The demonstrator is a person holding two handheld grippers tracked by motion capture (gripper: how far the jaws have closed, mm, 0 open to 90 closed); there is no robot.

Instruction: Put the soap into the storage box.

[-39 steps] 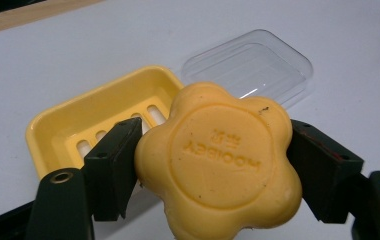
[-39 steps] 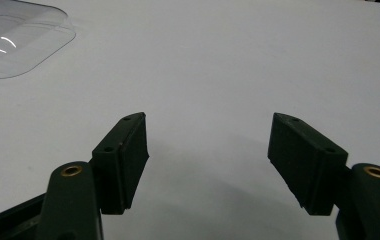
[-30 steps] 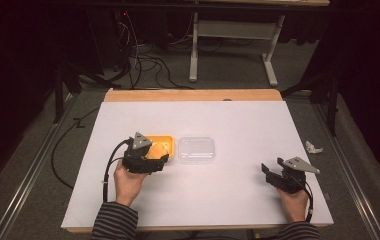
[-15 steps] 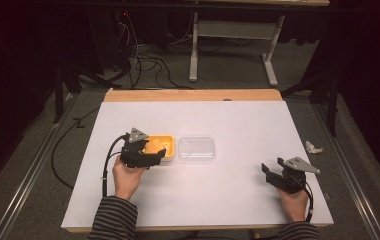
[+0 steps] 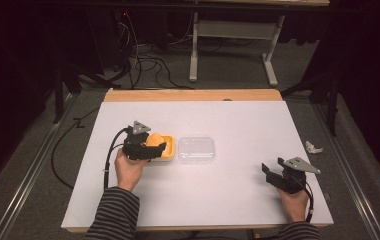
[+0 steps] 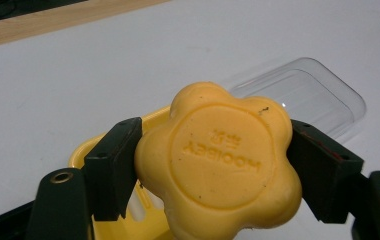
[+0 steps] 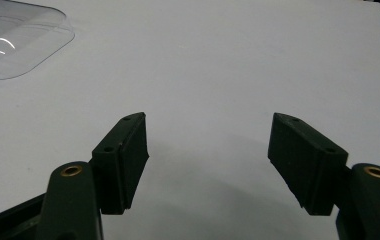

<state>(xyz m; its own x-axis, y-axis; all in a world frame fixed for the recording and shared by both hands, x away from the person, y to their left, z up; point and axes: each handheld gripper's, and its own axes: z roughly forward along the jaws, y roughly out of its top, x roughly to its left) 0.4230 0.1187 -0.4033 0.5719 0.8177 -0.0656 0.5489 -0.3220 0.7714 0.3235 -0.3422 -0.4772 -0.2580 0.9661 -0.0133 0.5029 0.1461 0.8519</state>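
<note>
White counter (image 5: 238,200): left gripper (image 6: 213,170) jaws clench a yellow flower-shaped soap (image 6: 223,165), embossed writing mirrored and unreadable; right gripper (image 7: 208,165) jaws released.

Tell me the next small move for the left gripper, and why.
Probably lower the soap into the yellow dish: the left gripper is shut on the flower-shaped bar just above the dish, and the clear lid lies beside it, off.
</note>
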